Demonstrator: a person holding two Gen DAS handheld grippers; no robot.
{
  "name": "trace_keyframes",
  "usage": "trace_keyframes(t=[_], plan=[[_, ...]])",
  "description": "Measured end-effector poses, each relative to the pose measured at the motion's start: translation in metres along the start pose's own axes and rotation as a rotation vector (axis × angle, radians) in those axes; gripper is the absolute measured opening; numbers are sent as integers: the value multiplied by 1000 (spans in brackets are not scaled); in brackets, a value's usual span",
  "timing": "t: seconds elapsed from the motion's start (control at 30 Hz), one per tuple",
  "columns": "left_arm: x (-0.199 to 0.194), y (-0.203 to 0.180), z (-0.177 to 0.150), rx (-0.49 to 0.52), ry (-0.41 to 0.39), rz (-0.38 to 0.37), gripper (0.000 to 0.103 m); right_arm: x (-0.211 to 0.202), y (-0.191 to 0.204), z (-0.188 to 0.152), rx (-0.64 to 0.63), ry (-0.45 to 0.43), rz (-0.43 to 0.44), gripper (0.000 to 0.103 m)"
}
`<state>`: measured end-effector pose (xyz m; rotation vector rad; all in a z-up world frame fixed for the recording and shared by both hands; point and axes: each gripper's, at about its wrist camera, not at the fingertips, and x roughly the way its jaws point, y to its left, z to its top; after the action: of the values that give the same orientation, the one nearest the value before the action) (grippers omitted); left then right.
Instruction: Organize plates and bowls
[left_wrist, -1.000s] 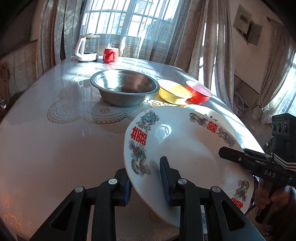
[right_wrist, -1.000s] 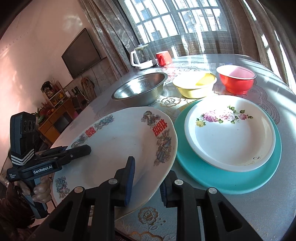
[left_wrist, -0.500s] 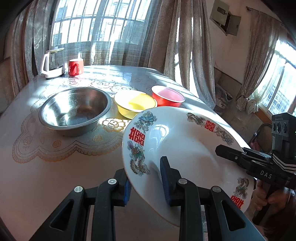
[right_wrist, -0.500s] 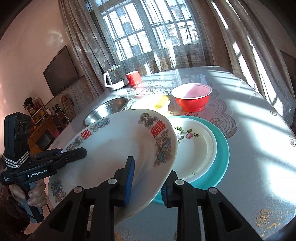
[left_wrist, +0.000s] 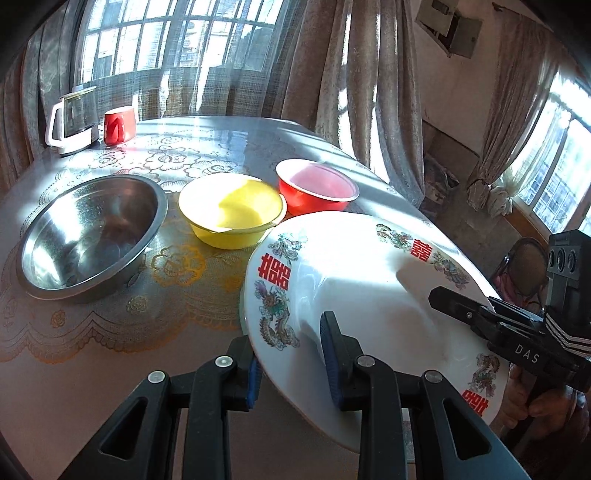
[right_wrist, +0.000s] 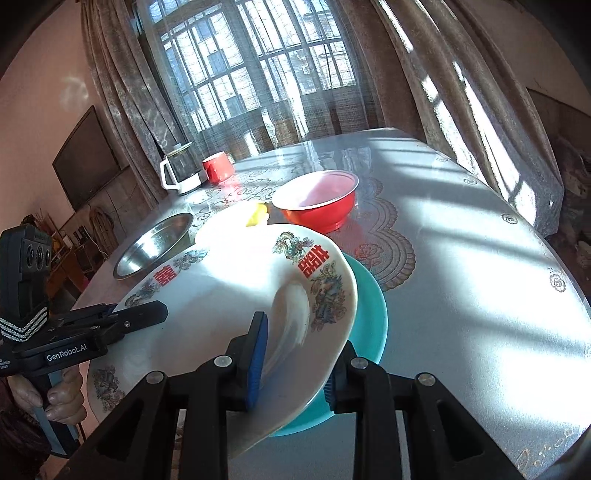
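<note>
Carried over the teal plate (right_wrist: 369, 317), the platter (left_wrist: 369, 280) hangs pinched by 2 nearly closed grippers, left (left_wrist: 291, 363) and right (right_wrist: 293, 363); uneven lowering could chip it.

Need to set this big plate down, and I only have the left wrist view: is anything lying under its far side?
Observer: Yes. A teal plate lies on the table beneath the right edge of the decorated plate.
Operator: And how does the other grip look from there?
Observer: The right gripper pinches the decorated plate's rim, one blue pad on top and one underneath, just above the teal plate.
</note>
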<state>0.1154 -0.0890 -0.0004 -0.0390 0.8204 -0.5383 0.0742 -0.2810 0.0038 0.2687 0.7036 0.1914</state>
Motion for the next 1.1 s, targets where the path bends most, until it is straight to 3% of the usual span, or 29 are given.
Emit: trace_keyframes(t=[0.5,1.1], plan=[[33,5,1,-21,41,25,29,25,-9,-2,-31,6,-103,27],[40,-1,-1,-1,29,88,34,35,-12,-8,-8,7,-130,28]])
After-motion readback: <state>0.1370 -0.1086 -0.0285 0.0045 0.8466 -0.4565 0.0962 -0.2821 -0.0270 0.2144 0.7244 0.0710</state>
